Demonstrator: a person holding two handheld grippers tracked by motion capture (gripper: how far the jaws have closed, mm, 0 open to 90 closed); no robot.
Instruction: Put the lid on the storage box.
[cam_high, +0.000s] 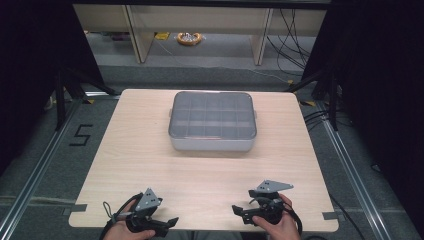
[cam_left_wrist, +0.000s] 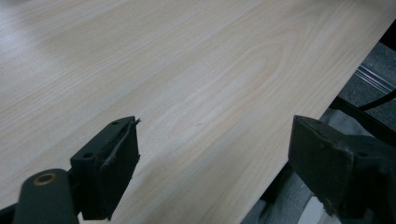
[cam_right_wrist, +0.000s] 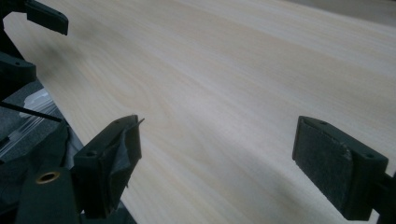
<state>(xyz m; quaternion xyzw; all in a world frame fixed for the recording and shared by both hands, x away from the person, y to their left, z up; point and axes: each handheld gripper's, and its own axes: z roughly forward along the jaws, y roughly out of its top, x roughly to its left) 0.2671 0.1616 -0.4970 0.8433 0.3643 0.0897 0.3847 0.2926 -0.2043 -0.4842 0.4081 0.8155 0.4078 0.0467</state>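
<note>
A grey lidded box with a grid of compartments sits in the upper middle of the wooden table, well apart from both hands; the left gripper at the bottom left and the right gripper at the bottom right point toward each other, jaws spread wide with nothing between them; bare wood lies between them and the box; on the floor beyond, cables and a yellow roll sit at the top of the frame.
</note>
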